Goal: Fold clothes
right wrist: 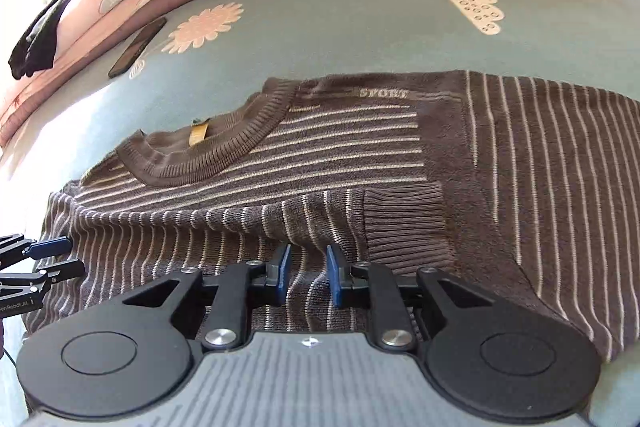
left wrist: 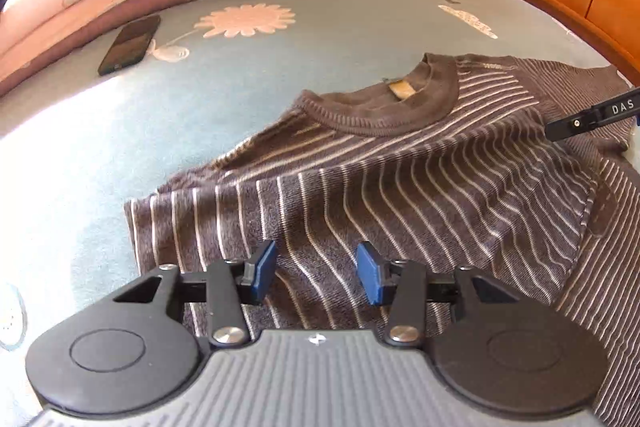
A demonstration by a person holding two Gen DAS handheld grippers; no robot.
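Two grippers hang over one brown knitted sweater with thin cream stripes (right wrist: 340, 155), spread on a pale blue bedsheet printed with flowers (left wrist: 328, 27); we judge the sleeve-folding step to be in hand, since one sleeve with a ribbed cuff (right wrist: 404, 227) already lies across the chest, below the round collar (left wrist: 384, 111).

Our left gripper (left wrist: 316, 271) holds its blue pads fairly wide apart, with nothing pinched; striped knit lies beneath and beyond the gap, toward twelve o'clock. Our right gripper (right wrist: 308, 273) keeps a narrower gap, and a raised ridge of the folded sleeve sits between the pads; whether they press it we cannot tell; the cuff lies at about one o'clock from them.

Next, we think, each gripper needs a firm pinch on an edge before the body is folded over; a black phone (left wrist: 130, 45) lies well apart, at ten o'clock.
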